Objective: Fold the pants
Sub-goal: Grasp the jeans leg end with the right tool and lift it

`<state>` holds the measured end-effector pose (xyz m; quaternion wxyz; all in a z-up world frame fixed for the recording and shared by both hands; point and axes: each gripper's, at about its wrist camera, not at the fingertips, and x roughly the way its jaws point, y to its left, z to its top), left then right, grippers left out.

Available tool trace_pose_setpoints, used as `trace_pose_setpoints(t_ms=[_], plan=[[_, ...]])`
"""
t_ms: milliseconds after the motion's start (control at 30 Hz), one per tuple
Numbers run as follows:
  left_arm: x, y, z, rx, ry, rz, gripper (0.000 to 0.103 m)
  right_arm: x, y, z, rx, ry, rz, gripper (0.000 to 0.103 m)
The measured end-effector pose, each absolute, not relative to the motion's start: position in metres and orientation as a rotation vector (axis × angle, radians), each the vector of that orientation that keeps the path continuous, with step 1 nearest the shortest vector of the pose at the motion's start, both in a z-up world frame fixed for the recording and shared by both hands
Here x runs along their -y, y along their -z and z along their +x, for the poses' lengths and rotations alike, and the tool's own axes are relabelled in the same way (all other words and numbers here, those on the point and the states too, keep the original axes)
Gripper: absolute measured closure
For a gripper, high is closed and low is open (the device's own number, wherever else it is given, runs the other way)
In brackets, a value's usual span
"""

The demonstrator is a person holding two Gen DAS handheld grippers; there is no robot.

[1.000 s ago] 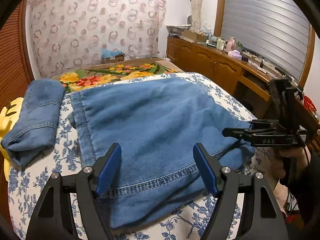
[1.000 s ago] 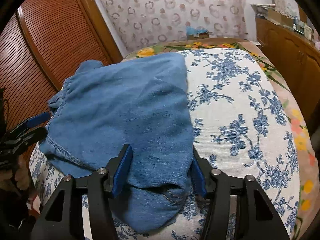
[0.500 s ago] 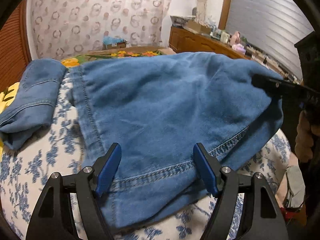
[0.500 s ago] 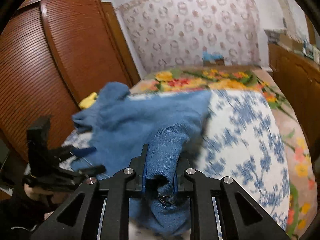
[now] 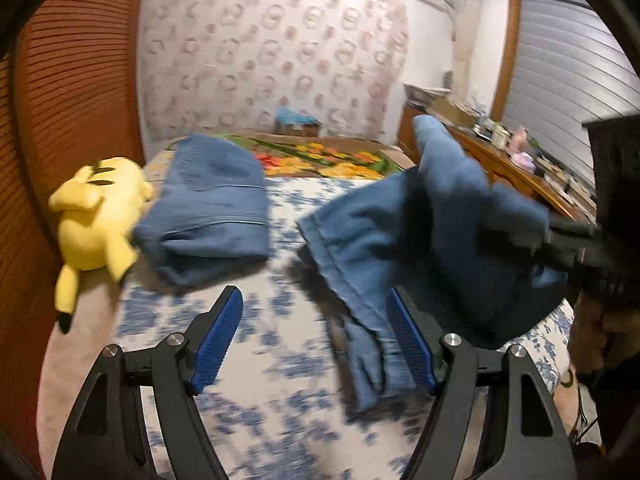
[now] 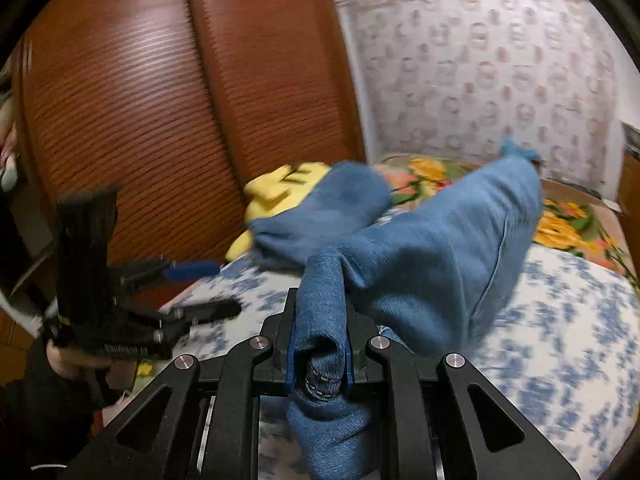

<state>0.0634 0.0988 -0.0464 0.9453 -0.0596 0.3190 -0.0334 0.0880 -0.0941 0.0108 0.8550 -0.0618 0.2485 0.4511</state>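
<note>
Blue denim pants (image 5: 432, 232) hang lifted above the blue-flowered bed cover (image 5: 272, 360). My right gripper (image 6: 320, 356) is shut on a bunched edge of the pants (image 6: 432, 256), and it shows at the right of the left wrist view (image 5: 568, 240). My left gripper (image 5: 316, 340) is open and empty; a hem of the pants dangles against its right pad (image 5: 408, 340). It also shows at the left of the right wrist view (image 6: 208, 284). The frames are motion-blurred.
A second folded pair of jeans (image 5: 212, 204) lies at the far left of the bed beside a yellow plush toy (image 5: 96, 212). A brown slatted wardrobe (image 6: 140, 112) stands to the left. A wooden counter with clutter (image 5: 520, 160) runs along the right.
My right gripper has closed on the pants and lifted them off the bed, pulling them right. My left gripper stayed open and swung left, so the pants no longer lie between its fingers.
</note>
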Motion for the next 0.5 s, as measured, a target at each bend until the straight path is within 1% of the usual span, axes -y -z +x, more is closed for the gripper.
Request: trace_pose_setpoints(t_ms=[100,300,433,500], plan=[[-0.116,0.045,0.058,-0.639,0.032,-0.139,0.028,0.067,0.006,0.085,-0.562,-0.999,-0.174,0.086],[-0.134,0.049,0.055,-0.631,-0.002,-0.164,0.028,0.029,0.055,0.070,-0.701,-1.072,-0.256,0.088],[-0.136,0.050,0.058,-0.629,-0.002,-0.170,0.028,0.019,0.071,0.070,-0.739,-1.094,-0.293,0.088],[-0.134,0.050,0.060,-0.625,0.002,-0.171,0.028,0.017,0.070,0.072,-0.725,-1.090,-0.309,0.087]])
